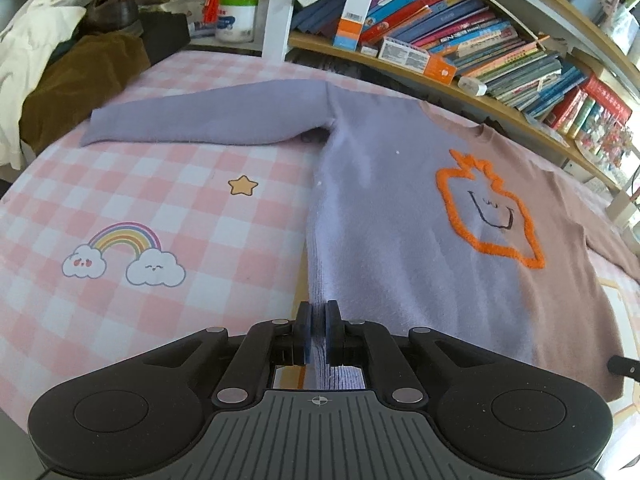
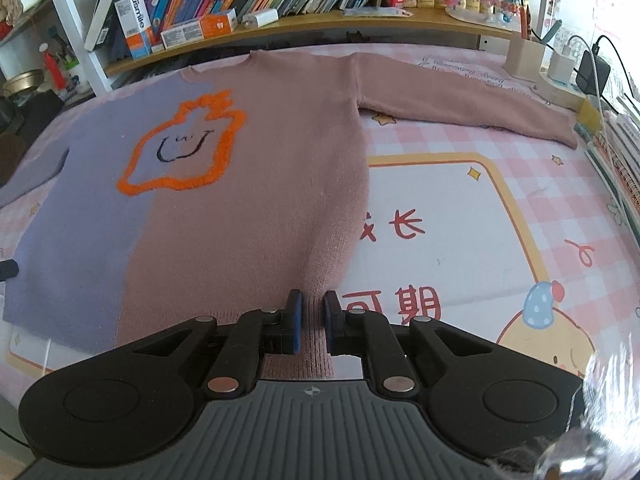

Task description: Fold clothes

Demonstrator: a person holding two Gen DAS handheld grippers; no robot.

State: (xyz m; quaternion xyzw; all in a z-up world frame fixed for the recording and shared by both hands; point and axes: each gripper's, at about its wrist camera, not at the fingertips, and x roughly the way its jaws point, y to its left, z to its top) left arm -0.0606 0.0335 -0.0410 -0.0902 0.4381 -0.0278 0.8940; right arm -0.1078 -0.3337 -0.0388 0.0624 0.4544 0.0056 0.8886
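Note:
A two-tone sweater (image 1: 400, 208) lies flat, front up, on a pink checked bed cover, half lilac and half dusty pink, with an orange fuzzy outline and a smiling face on its chest. My left gripper (image 1: 319, 330) is shut on the lilac hem at the sweater's near left corner. The lilac sleeve (image 1: 208, 120) stretches out to the left. In the right wrist view my right gripper (image 2: 312, 326) is shut on the pink hem at the sweater's (image 2: 248, 184) near right corner. The pink sleeve (image 2: 468, 100) extends to the right.
A bookshelf (image 1: 460, 40) packed with books runs along the bed's far edge. Piled clothes (image 1: 72, 72) lie at the far left. A wooden holder, chargers and cables (image 2: 568, 64) stand at the far right, with stacked notebooks (image 2: 616, 160) along the right edge.

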